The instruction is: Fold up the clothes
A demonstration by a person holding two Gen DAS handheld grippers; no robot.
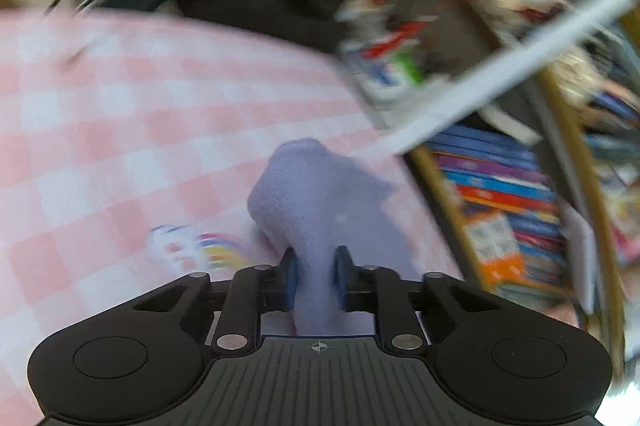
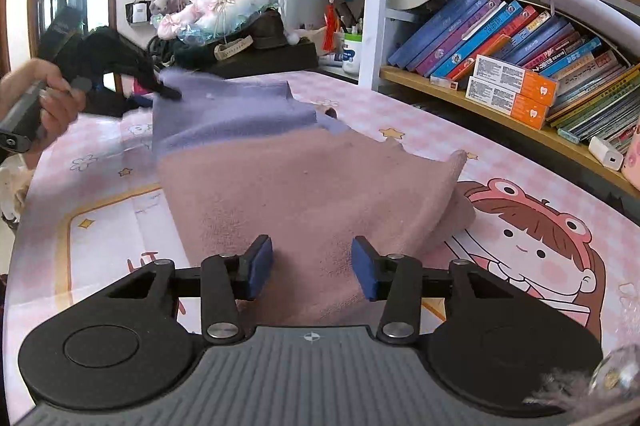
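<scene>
Purple towel (image 2: 224, 114) is being lifted, pinched in left tongs (image 1: 314, 278); right tongs (image 2: 312, 268) are being held agape, empty, over pink towel (image 2: 304, 194); thin pinch, slippage is being risked.

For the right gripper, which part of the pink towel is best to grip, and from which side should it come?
Probably the near hem of the pink towel, approached low from the front. That edge already lies between the open fingers of the right gripper, flat on the table, while the left gripper holds the far purple towel.
</scene>
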